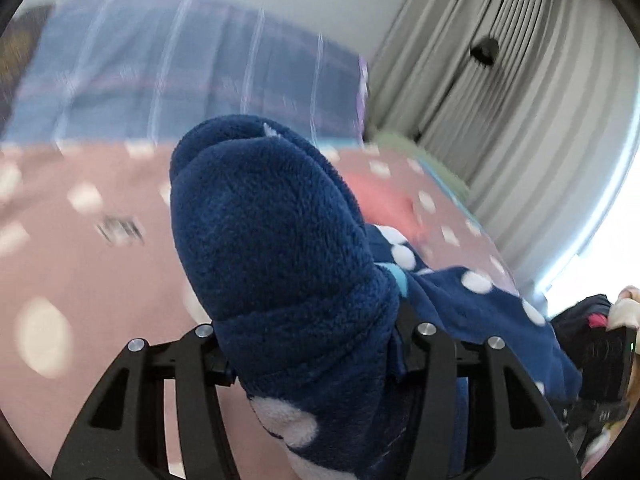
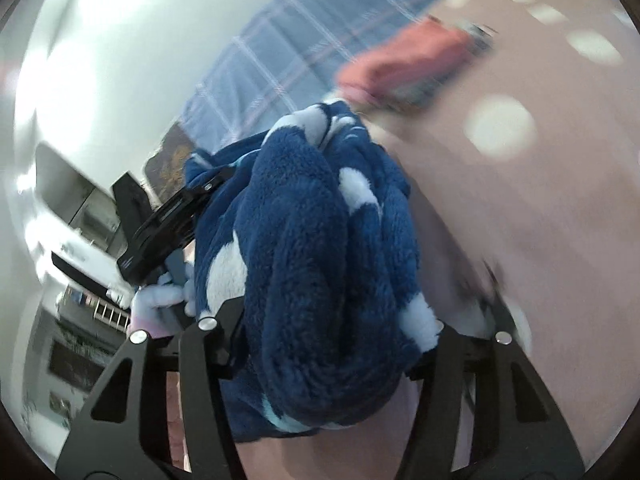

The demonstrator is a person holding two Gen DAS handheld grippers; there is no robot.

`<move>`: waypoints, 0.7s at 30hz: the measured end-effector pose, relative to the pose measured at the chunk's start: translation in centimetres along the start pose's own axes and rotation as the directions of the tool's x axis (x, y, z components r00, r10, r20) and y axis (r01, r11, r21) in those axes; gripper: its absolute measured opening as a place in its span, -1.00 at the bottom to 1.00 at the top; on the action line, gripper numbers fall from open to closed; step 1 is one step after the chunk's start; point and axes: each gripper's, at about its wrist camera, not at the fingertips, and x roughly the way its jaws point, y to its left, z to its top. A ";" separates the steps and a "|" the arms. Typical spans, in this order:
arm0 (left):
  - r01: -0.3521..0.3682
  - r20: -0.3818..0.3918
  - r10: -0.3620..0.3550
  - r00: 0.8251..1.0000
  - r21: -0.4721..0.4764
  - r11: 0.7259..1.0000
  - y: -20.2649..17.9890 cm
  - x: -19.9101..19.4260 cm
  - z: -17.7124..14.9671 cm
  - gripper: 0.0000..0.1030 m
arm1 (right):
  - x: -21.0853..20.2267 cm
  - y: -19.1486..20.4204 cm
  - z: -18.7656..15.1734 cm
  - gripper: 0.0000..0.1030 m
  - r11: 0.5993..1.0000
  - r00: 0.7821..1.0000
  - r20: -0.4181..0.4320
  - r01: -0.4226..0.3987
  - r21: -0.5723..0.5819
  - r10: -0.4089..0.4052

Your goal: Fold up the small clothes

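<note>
A navy fleece garment (image 1: 272, 232) with white dots hangs bunched above the pink dotted bed cover (image 1: 80, 272). My left gripper (image 1: 312, 344) is shut on one thick fold of it, and the cloth hides the fingertips. The garment trails right toward the other gripper's black body (image 1: 604, 360). In the right wrist view my right gripper (image 2: 328, 340) is shut on another wad of the same garment (image 2: 304, 220). The left gripper (image 2: 168, 220) shows at the left there, with a gloved hand (image 2: 160, 300) behind it.
A coral folded cloth (image 1: 380, 200) (image 2: 408, 64) lies on the bed cover (image 2: 540, 200) beyond the garment. A blue plaid blanket (image 1: 180, 72) lines the bed's far side. Grey curtains (image 1: 520, 100) hang at the right, and room furniture (image 2: 72, 208) stands left in the right wrist view.
</note>
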 end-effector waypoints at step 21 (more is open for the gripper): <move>-0.549 0.045 0.582 0.812 -0.282 0.787 24.8 4.0 10.3 0.32 | 37.4 12.3 23.9 0.42 0.941 0.984 -0.178 -0.075 -0.330 0.016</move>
